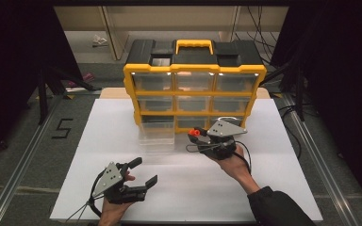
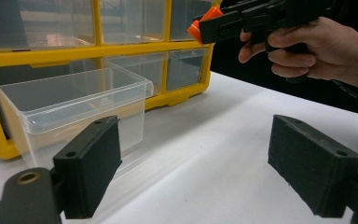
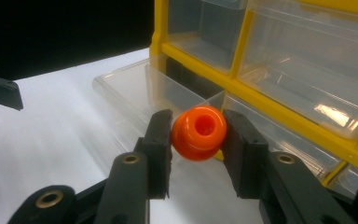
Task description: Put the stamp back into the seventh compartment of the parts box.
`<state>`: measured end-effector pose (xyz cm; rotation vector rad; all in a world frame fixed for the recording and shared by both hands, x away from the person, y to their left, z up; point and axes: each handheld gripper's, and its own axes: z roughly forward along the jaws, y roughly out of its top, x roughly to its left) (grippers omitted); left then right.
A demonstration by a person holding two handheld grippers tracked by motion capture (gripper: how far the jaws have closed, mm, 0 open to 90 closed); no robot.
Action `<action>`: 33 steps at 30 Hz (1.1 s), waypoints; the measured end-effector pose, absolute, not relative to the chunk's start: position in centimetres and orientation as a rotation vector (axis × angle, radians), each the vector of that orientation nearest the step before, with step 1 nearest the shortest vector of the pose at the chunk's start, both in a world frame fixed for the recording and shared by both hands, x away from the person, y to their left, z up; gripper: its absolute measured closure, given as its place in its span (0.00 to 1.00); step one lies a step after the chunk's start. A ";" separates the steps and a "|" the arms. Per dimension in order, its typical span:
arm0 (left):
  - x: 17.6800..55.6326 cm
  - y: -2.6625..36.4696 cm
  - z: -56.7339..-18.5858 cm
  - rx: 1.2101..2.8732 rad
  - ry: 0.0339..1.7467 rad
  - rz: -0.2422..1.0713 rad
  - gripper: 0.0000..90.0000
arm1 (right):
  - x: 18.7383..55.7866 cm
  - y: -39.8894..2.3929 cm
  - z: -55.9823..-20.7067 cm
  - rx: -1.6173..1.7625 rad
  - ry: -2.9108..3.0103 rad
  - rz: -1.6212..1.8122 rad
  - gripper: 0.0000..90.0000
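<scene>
One orange knob [image 3: 199, 132] is clamped between the pads of the right tool [image 1: 199, 138], just right of the pulled-out clear drawer [image 1: 156, 133] and nearer to it than the left tool [image 1: 141, 172], which is held wide open and empty above the worktop [image 1: 283, 165].

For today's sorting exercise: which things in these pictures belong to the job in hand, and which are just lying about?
Part of the job:
- orange knob, clamped in the right claw
- pulled-out clear drawer
- yellow organiser
- left claw, open and empty

Just lying about:
- the number 5 marked on the floor
- cables behind the table
</scene>
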<state>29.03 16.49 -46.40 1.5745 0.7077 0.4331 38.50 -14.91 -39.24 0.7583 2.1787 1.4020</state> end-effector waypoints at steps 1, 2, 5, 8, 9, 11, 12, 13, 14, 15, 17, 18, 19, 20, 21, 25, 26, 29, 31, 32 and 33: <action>29.0 16.5 -46.4 1.575 0.708 0.434 0.18 | 38.6 -14.8 -39.2 0.756 2.178 1.402 0.72; 29.0 16.5 -46.4 1.574 0.708 0.432 0.18 | 38.6 -14.7 -39.1 0.757 2.179 1.403 0.72; 29.0 16.5 -46.4 1.574 0.707 0.433 0.18 | 38.8 -14.5 -39.0 0.755 2.177 1.409 0.72; 29.0 16.5 -46.4 1.573 0.707 0.434 0.18 | 38.9 -14.2 -38.9 0.752 2.181 1.410 0.72; 29.0 16.5 -46.4 1.573 0.707 0.434 0.18 | 38.9 -14.2 -38.9 0.752 2.181 1.410 0.72; 29.0 16.5 -46.4 1.573 0.707 0.435 0.18 | 39.0 -14.0 -38.9 0.751 2.184 1.412 0.72; 29.0 16.5 -46.4 1.572 0.708 0.434 0.18 | 39.1 -13.9 -38.9 0.750 2.186 1.412 0.72; 29.0 16.5 -46.4 1.572 0.708 0.435 0.18 | 39.1 -13.9 -38.9 0.751 2.189 1.411 0.72; 29.0 16.5 -46.4 1.572 0.707 0.435 0.18 | 39.2 -13.8 -38.9 0.754 2.188 1.411 0.72; 29.0 16.5 -46.4 1.572 0.707 0.434 0.18 | 39.3 -13.8 -38.8 0.755 2.189 1.412 0.72; 29.0 16.5 -46.4 1.572 0.708 0.434 0.18 | 39.4 -13.6 -38.8 0.755 2.187 1.414 0.72; 29.0 16.5 -46.4 1.572 0.708 0.434 0.18 | 39.5 -13.6 -38.8 0.756 2.188 1.414 0.72; 29.0 16.5 -46.4 1.572 0.708 0.434 0.18 | 39.5 -13.5 -38.7 0.752 2.188 1.414 0.72; 29.0 16.5 -46.4 1.572 0.707 0.434 0.18 | 39.6 -13.4 -38.7 0.753 2.188 1.414 0.72; 29.0 16.5 -46.4 1.572 0.707 0.434 0.18 | 39.6 -13.3 -38.6 0.751 2.191 1.410 0.72; 29.0 16.5 -46.4 1.572 0.707 0.434 0.18 | 39.9 -13.1 -38.5 0.748 2.192 1.410 0.72; 29.0 16.5 -46.4 1.572 0.707 0.434 0.18 | 40.0 -13.0 -38.5 0.751 2.190 1.409 0.72; 29.0 16.5 -46.4 1.573 0.708 0.434 0.18 | 40.2 -12.8 -38.4 0.752 2.192 1.412 0.72; 29.0 16.5 -46.4 1.571 0.707 0.434 0.18 | 40.3 -12.7 -38.4 0.751 2.194 1.412 0.72; 29.0 16.5 -46.4 1.573 0.708 0.434 0.18 | 40.3 -12.6 -38.3 0.752 2.195 1.411 0.72; 29.0 16.5 -46.4 1.573 0.708 0.435 0.18 | 40.4 -12.5 -38.3 0.752 2.193 1.411 0.72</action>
